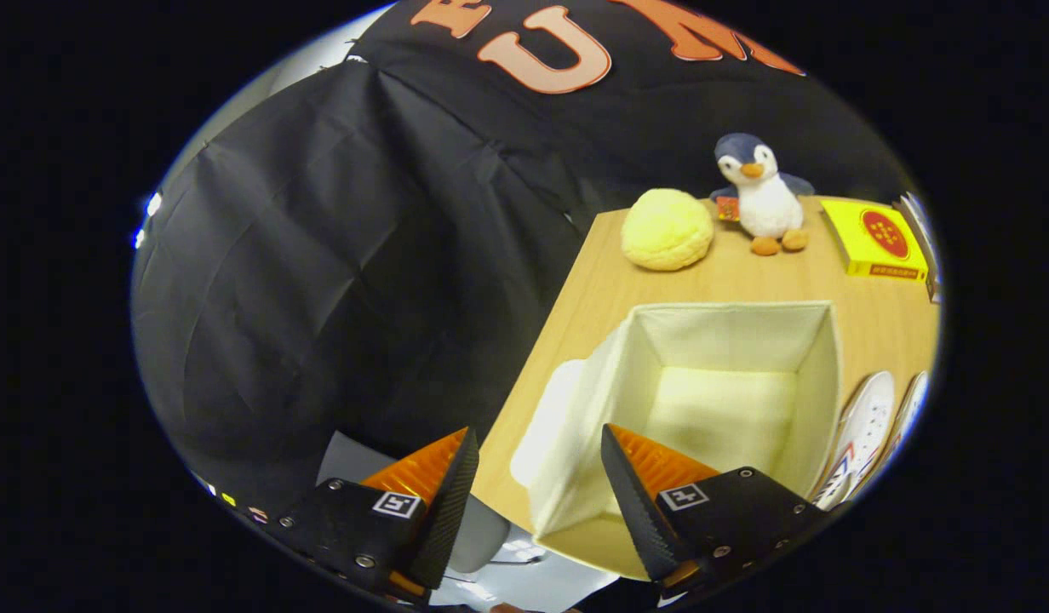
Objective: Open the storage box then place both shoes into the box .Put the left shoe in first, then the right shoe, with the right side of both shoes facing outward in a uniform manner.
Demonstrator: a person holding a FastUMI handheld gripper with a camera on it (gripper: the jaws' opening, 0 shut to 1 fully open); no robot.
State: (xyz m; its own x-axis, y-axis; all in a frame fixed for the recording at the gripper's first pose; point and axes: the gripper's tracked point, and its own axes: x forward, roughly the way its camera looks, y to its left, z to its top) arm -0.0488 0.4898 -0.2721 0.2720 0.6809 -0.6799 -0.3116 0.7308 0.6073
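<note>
A cream fabric storage box stands open on the wooden table, its inside bare. Its lid hangs down the box's left side, just ahead of the fingers. Two white shoes lie side by side on the table to the right of the box. My gripper hovers above the table's left edge, open, with nothing between the fingers. One fingertip is over the box's near left corner, the other is off the table.
Beyond the box sit a yellow round plush, a penguin toy and a yellow flat box. The table edge runs diagonally past the box; black cloth hangs beyond it. White paper lies below the fingers.
</note>
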